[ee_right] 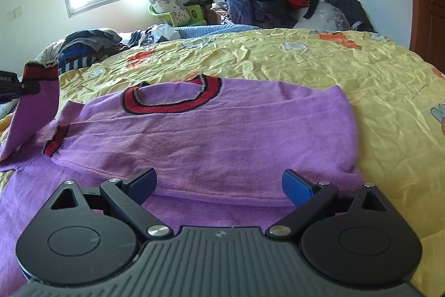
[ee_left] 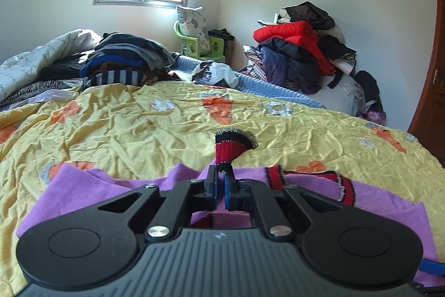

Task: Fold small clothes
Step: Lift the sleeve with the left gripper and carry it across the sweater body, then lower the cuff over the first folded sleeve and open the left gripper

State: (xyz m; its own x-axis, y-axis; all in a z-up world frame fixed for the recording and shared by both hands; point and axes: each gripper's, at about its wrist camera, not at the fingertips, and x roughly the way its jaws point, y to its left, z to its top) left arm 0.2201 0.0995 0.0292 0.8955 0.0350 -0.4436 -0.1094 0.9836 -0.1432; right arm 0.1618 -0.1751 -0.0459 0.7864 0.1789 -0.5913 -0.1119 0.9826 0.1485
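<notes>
A small purple knitted sweater (ee_right: 211, 130) with red-and-black striped collar and cuffs lies spread on the crumpled yellow bedsheet printed with orange carrots and white flowers (ee_right: 333, 68), its round collar (ee_right: 172, 99) toward the far side and its body filling the near middle of the bed. The left gripper (ee_left: 220, 180) has its blue-padded jaws pinched tight on the red-and-black ribbed cuff (ee_left: 230, 148) of one sleeve, which stands up above the fingers; in the right wrist view that lifted sleeve (ee_right: 39, 96) rises at the far left edge. The right gripper (ee_right: 219, 184) hovers low over the sweater's near hem with its jaws spread wide, holding nothing. The other cuff (ee_right: 55, 144) rests folded on the sweater's left side. Heaped dark clothes (ee_left: 128, 57) sit far left, and a pile with a red padded jacket (ee_left: 292, 35) far right.
</notes>
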